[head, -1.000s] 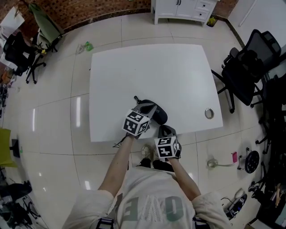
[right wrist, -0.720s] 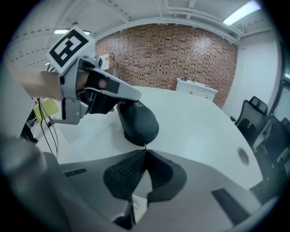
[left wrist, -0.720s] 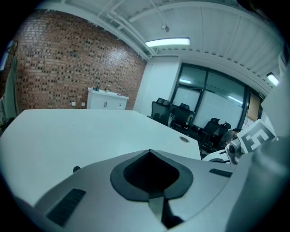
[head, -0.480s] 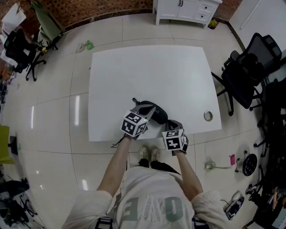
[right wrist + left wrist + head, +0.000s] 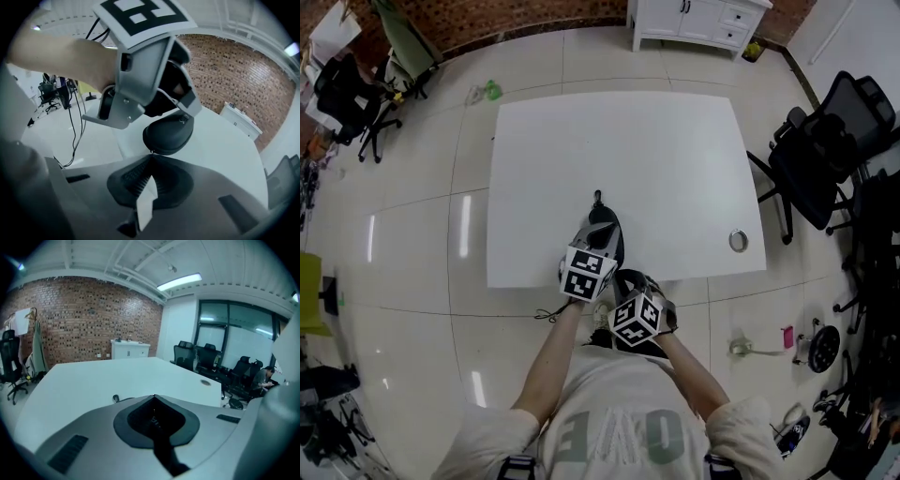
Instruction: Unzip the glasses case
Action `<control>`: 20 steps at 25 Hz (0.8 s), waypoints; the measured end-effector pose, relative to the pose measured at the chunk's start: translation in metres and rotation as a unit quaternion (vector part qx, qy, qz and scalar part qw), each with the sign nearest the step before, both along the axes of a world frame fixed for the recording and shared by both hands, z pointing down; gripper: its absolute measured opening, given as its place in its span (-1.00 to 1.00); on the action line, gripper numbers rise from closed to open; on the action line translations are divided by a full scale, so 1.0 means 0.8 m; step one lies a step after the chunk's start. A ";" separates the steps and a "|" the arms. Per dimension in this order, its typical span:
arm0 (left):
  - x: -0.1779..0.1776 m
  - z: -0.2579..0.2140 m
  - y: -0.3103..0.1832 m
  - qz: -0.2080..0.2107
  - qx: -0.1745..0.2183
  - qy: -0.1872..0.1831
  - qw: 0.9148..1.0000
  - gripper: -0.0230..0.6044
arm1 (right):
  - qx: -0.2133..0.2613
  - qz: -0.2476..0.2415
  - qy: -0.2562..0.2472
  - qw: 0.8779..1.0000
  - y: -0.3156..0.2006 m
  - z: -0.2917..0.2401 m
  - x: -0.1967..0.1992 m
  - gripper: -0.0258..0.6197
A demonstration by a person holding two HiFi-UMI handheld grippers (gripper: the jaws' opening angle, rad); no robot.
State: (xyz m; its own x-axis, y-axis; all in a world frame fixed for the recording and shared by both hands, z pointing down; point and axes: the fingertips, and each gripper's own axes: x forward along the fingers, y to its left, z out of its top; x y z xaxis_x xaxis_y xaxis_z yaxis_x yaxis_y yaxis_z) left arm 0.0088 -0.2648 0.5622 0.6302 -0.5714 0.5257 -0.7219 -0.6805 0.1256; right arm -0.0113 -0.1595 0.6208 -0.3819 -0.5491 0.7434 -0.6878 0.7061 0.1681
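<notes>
Right tool (image 5: pixel 151 154) now beside left tool (image 5: pixel 153 397), both closed; rounded dark glasses case (image 5: pixel 168 134).

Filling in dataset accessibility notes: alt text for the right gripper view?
The right gripper, jaws shut, has its tips at the near edge of a dark glasses case on a white table. The left gripper sits over the case, and a brick wall stands behind.

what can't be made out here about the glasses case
- Left gripper view: the left gripper hides the glasses case behind its body.
- Head view: the left gripper covers the zipper.
- Right gripper view: zipper pull too small at the right gripper tips; grip unclear.
</notes>
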 end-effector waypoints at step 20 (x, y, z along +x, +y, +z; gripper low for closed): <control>-0.008 0.017 0.013 -0.027 -0.017 0.030 0.999 -0.95 | -0.030 0.069 -0.047 0.996 -0.031 0.009 0.035 -0.92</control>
State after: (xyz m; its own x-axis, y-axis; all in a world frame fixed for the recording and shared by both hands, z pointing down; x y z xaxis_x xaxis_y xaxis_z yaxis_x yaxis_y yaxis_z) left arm 0.0022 -0.2544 0.5756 0.6302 -0.5872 0.5080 -0.7474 -0.6361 0.1920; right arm 0.0163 -0.1839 0.6278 -0.3755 -0.5574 0.7404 -0.7896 0.6108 0.0594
